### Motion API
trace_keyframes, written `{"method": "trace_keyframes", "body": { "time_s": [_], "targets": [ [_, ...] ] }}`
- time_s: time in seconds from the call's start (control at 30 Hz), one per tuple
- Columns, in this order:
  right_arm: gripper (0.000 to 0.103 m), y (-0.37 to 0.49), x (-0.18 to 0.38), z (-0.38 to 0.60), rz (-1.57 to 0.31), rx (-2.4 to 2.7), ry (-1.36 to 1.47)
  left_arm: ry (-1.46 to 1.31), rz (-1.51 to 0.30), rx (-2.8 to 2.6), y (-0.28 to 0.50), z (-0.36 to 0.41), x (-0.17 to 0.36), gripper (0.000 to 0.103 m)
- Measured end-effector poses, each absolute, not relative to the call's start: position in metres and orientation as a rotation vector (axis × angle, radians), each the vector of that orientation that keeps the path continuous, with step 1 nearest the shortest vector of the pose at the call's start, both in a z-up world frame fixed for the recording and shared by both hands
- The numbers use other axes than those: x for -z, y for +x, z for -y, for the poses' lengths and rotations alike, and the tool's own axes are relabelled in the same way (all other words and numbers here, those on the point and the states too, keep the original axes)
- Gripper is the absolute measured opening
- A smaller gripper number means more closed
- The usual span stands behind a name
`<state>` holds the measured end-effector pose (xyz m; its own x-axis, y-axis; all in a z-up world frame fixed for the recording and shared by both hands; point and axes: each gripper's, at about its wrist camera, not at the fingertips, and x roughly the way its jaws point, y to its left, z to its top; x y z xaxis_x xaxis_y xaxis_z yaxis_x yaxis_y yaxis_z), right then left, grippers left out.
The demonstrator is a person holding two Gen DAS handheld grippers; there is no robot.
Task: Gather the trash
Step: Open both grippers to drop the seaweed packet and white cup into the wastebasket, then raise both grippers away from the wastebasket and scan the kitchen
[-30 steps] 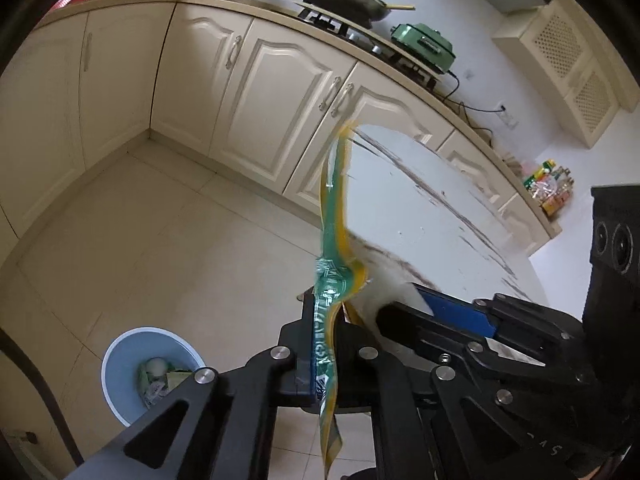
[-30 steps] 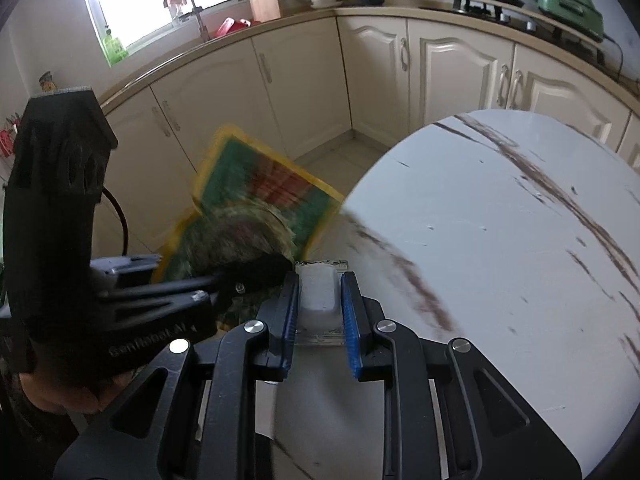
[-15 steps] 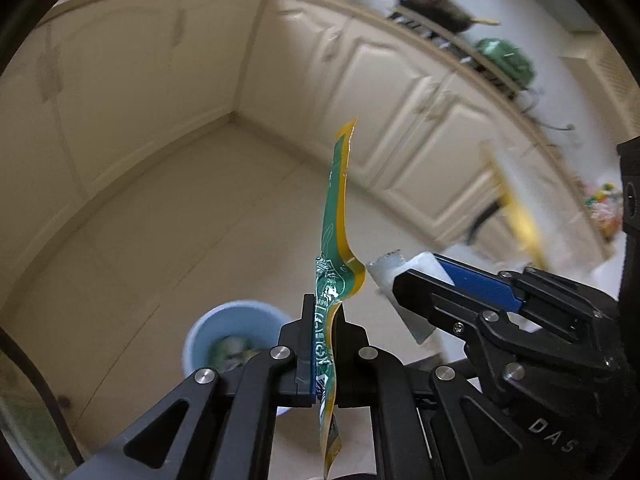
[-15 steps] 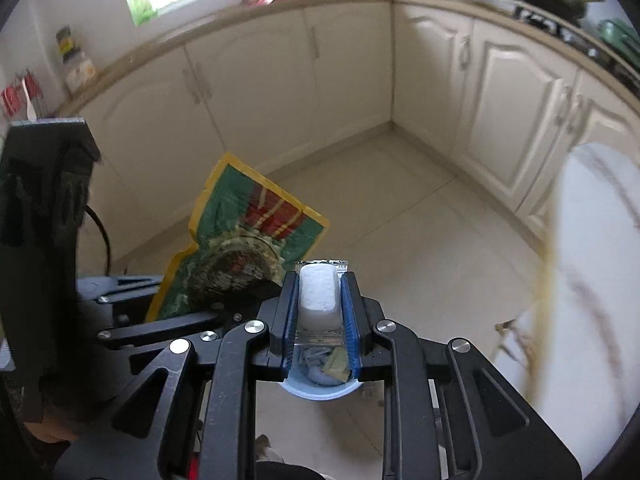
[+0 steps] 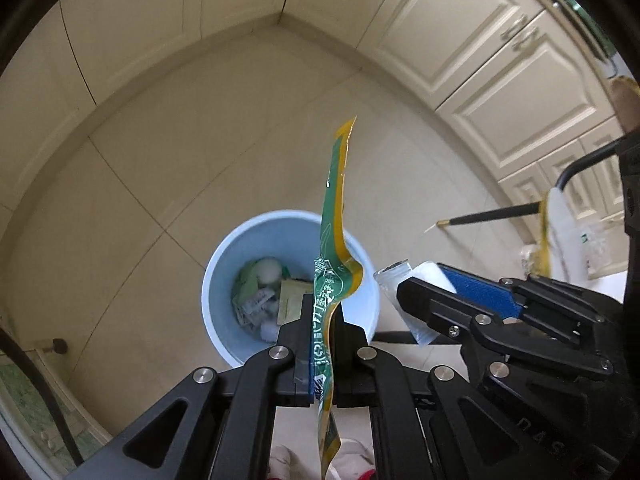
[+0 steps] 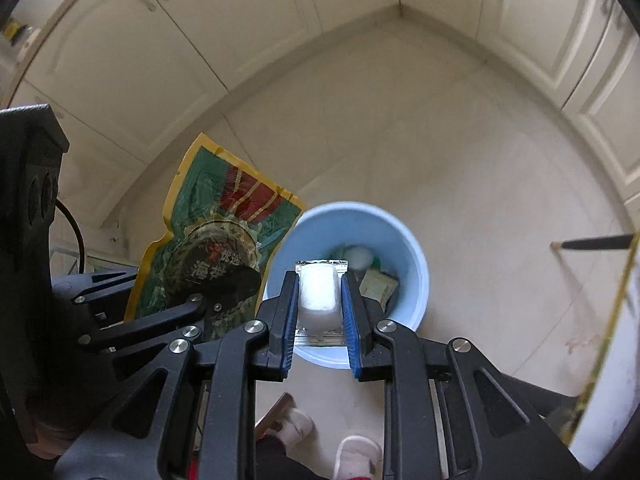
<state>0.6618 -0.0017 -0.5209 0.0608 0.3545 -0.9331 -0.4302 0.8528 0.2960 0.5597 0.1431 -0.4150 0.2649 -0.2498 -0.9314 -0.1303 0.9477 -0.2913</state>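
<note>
L gripper (image 5: pixel 322 354) is pinching the wrapper (image 5: pixel 334 240), R gripper (image 6: pixel 320 316) is clamping the packet (image 6: pixel 318 294); both are hanging over the bin (image 6: pixel 416 280). Bin's already holding trash; drop is pending.

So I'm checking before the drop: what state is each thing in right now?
Left gripper: shut on the green and yellow foil wrapper.
Green and yellow foil wrapper: pinched edge-on, hanging above the bin.
Right gripper: shut on the small white plastic packet.
Small white plastic packet: held between the blue pads, above the bin.
Light blue round bin: upright on the floor, open, trash already inside.
</note>
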Motion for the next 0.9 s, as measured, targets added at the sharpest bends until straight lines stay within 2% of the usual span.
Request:
{"method": "trace_keyframes", "body": {
  "time_s": [0.1, 0.2, 0.33, 0.37, 0.43, 0.63, 0.7, 0.77, 0.83, 0.9],
  "targets": [
    [0.022, 0.666, 0.537, -0.004, -1.412, -0.598, -0.053, -0.351, -1.334, 0.067, 0.570, -0.149, 0.429, 0.006],
    [0.022, 0.675, 0.542, -0.004, -1.421, -0.595, -0.037, -0.355, -1.353, 0.031, 0.584, -0.159, 0.439, 0.022],
    [0.024, 0.678, 0.542, 0.000, -1.411, -0.597, -0.018, -0.385, -1.358, 0.017, 0.593, -0.157, 0.438, 0.031],
    [0.028, 0.677, 0.540, -0.001, -1.405, -0.595, -0.018, -0.386, -1.355, 0.011, 0.591, -0.161, 0.439, 0.035],
    [0.029, 0.672, 0.535, 0.000, -1.384, -0.594, -0.014, -0.393, -1.341, 0.003, 0.590, -0.164, 0.432, 0.037],
    [0.057, 0.662, 0.500, 0.000, -1.284, -0.593, -0.030, -0.404, -1.247, -0.057, 0.567, -0.175, 0.381, 0.041],
    [0.081, 0.655, 0.475, -0.001, -1.233, -0.589, -0.040, -0.395, -1.198, -0.090, 0.551, -0.177, 0.353, 0.043],
    [0.090, 0.646, 0.448, -0.003, -1.180, -0.594, -0.039, -0.382, -1.129, -0.111, 0.537, -0.180, 0.326, 0.048],
    [0.092, 0.635, 0.419, -0.004, -1.119, -0.610, -0.035, -0.360, -1.050, -0.142, 0.518, -0.182, 0.295, 0.049],
    [0.099, 0.620, 0.385, -0.005, -1.040, -0.613, -0.048, -0.338, -0.964, -0.173, 0.500, -0.181, 0.264, 0.054]
  ]
}}
